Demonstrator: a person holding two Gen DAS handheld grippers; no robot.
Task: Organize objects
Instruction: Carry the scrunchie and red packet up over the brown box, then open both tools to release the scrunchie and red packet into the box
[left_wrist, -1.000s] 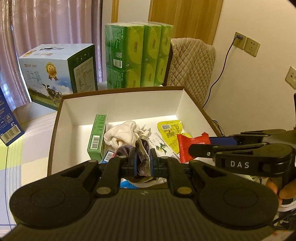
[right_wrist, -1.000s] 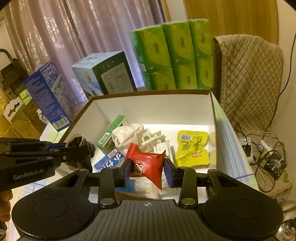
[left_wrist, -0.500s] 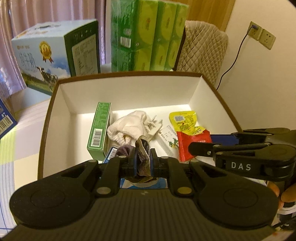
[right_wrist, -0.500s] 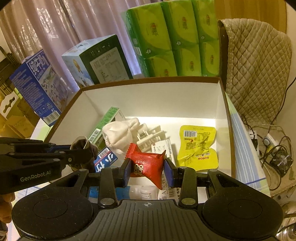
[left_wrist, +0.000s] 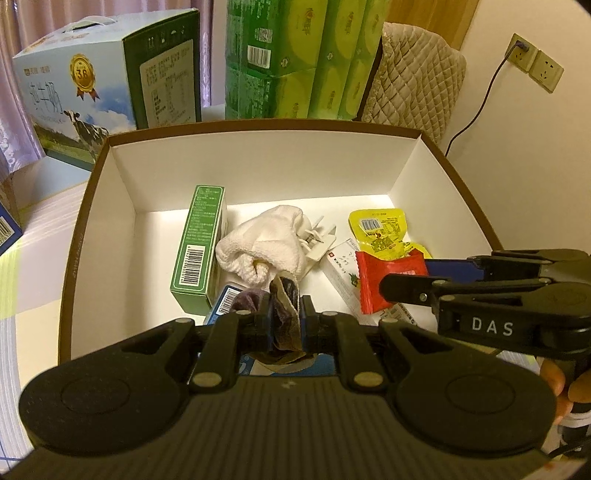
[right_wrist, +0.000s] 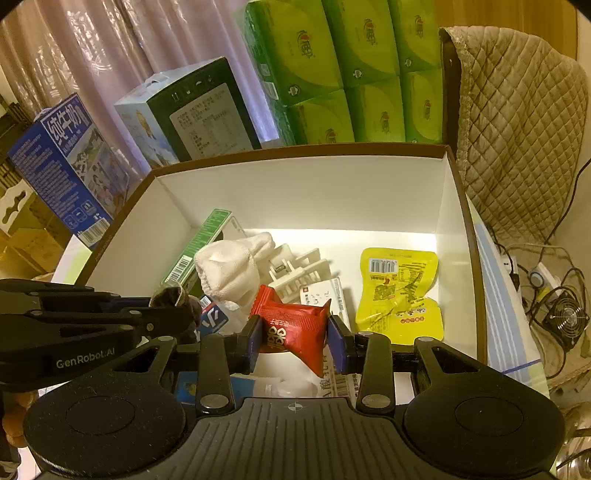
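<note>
Fingers of the left gripper (left_wrist: 286, 320) are pinching a crumpled brown-purple cloth (left_wrist: 283, 315) while the right gripper (right_wrist: 295, 338) is clamping a red foil snack packet (right_wrist: 293, 326) above the brown-rimmed white cardboard box (right_wrist: 295, 192).

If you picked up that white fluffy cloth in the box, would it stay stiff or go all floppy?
Probably floppy: the white terry cloth lies bunched in soft folds, slumped over the white plastic clip. It likely weighs little for its bulk and should not slip, since its surface looks nubbly. It might drag the clip along if snagged.
</note>
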